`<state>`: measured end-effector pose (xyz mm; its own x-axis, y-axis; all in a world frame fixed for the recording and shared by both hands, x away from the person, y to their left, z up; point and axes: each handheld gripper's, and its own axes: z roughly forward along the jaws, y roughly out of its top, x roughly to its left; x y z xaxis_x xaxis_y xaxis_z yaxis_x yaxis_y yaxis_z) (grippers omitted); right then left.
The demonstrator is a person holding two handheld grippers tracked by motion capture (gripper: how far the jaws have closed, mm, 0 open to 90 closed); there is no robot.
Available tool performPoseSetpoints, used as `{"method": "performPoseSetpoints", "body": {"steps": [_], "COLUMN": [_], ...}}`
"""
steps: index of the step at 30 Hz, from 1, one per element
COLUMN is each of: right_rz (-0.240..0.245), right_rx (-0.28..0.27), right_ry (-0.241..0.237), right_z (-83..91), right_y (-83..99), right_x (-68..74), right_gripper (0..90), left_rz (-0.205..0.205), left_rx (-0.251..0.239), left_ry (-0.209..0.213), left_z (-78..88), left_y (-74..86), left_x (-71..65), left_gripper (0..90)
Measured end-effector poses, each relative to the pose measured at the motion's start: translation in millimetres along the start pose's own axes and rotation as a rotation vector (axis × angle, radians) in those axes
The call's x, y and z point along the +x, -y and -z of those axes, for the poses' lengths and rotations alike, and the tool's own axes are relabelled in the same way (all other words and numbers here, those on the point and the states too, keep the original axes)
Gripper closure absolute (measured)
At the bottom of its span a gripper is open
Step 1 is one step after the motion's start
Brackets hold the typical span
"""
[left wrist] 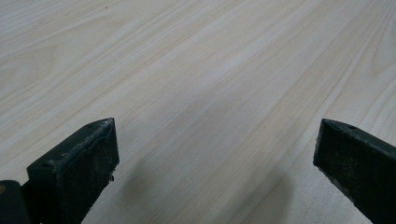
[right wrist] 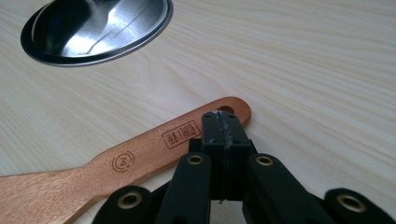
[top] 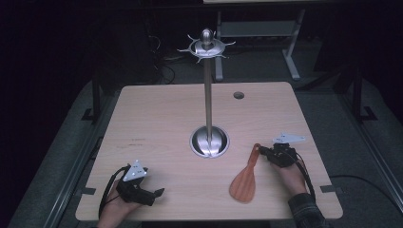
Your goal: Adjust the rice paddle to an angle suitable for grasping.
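A wooden spatula (top: 244,183) lies flat on the table at the front right, blade toward the front edge and handle pointing at the stand. In the right gripper view its handle (right wrist: 140,158) with a hanging hole runs under my jaws. My right gripper (top: 263,152) (right wrist: 222,121) is shut, its jaws pressed together just over the handle's holed end with nothing between them. At the front left my left gripper (top: 159,192) (left wrist: 215,140) rests low over bare wood, open wide and empty.
A steel utensil stand rises from a round base (top: 209,141) (right wrist: 93,28) at the table's middle, its thin pole (top: 208,95) topped by a ring of hooks (top: 206,47). A cable hole (top: 238,95) sits near the far edge. The floor around the table (top: 157,118) is dark.
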<state>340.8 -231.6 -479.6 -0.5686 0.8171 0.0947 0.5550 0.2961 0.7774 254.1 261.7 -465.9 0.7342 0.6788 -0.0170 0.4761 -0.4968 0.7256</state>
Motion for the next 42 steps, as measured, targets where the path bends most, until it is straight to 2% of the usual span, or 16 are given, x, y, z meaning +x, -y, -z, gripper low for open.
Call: {"method": "performPoseSetpoints", "body": {"steps": [9,25,35,42], "right_rz": [0.018,0.08,0.102,0.112], "right_rx": [0.003,0.009,0.012,0.002], "right_ry": [-0.027,-0.098,-0.139,-0.164], "right_z": [-3.3,-16.1,-21.2,-22.6], "right_y": [-2.0,-9.3,-12.4,-13.1], "right_x": [7.3,33.5,47.6,51.8], "right_gripper": [89.5,89.5,89.5,89.5], "left_rz": [0.001,0.003,0.011,0.01], "left_rx": [-0.003,-0.009,-0.013,-0.013], "left_ry": [0.0,0.0,0.001,0.002], "left_z": [0.8,1.2,0.6,0.7], "left_y": [-0.1,-0.2,0.1,0.0], "left_x": [-0.5,-0.6,-1.3,-1.5], "left_gripper": [0.0,0.0,0.0,0.0]}}
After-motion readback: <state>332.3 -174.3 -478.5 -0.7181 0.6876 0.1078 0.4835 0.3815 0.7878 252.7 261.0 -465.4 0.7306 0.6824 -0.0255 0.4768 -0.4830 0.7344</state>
